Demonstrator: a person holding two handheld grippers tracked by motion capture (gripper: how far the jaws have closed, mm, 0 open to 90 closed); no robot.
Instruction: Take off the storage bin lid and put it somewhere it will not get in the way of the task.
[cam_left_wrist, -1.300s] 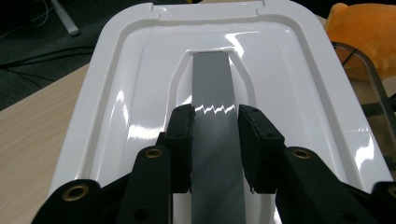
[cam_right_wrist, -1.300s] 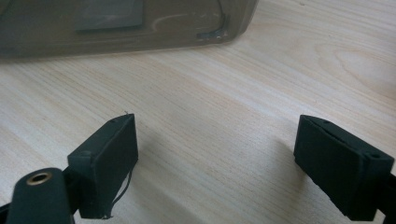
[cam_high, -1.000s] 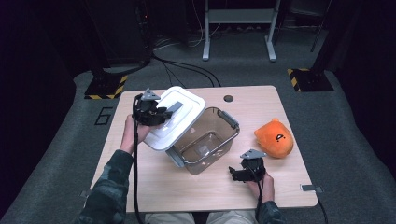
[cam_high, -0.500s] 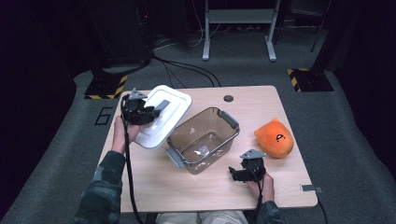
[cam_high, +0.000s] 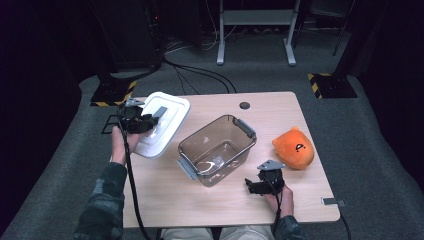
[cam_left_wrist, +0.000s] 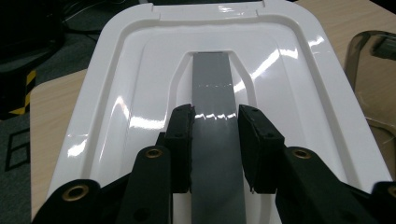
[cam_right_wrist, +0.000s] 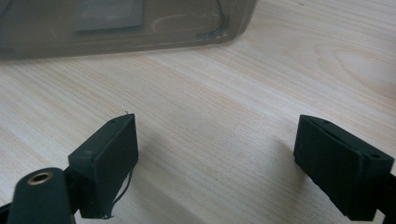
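A white plastic lid (cam_high: 167, 127) with a grey handle strip (cam_left_wrist: 214, 79) is in my left gripper (cam_high: 149, 120), which is shut on that strip; in the left gripper view both pads (cam_left_wrist: 182, 140) press its sides. The lid hangs over the table's far left corner, apart from the clear plastic bin (cam_high: 217, 147) standing uncovered mid-table. My right gripper (cam_high: 253, 186) rests low by the bin's near right corner, open, with bare wood between its fingers (cam_right_wrist: 109, 158). The bin's wall (cam_right_wrist: 116, 23) lies just ahead of it.
An orange plush toy (cam_high: 295, 147) sits at the right of the wooden table (cam_high: 300, 107). A round cable hole (cam_high: 244, 105) marks the far edge. Cables trail over the grey carpet, and a stand base with yellow-black stripes (cam_high: 110, 92) lies beyond the left corner.
My left gripper has carried the lid leftward, off the bin, toward the table's far left corner. The right gripper has stayed put.
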